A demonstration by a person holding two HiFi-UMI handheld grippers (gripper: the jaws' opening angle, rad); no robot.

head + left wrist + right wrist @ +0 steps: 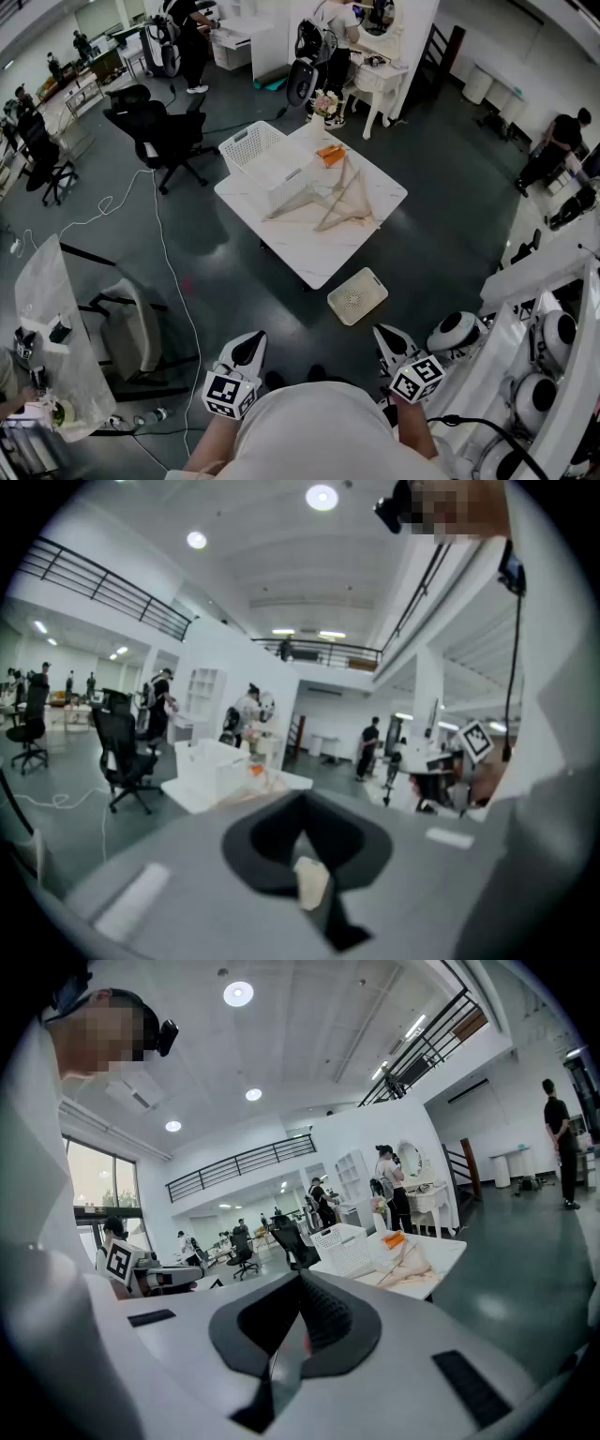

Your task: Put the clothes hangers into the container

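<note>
Dark grey floor (441, 216), blk office chairs (159, 131), ceiling spots (238, 994).

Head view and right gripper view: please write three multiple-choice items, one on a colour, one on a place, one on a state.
1. Colour of the basket? A) white B) blue C) black
2. Where do the hangers lie? A) in the basket B) on the table beside it C) on a clothes rail
3. The right gripper has its jaws: A) wide open B) shut, empty C) shut on a hanger
Answers: 1 A, its walls are white; 2 B, they rest on the table next to the basket; 3 B, the jaws meet with nothing between.
</note>
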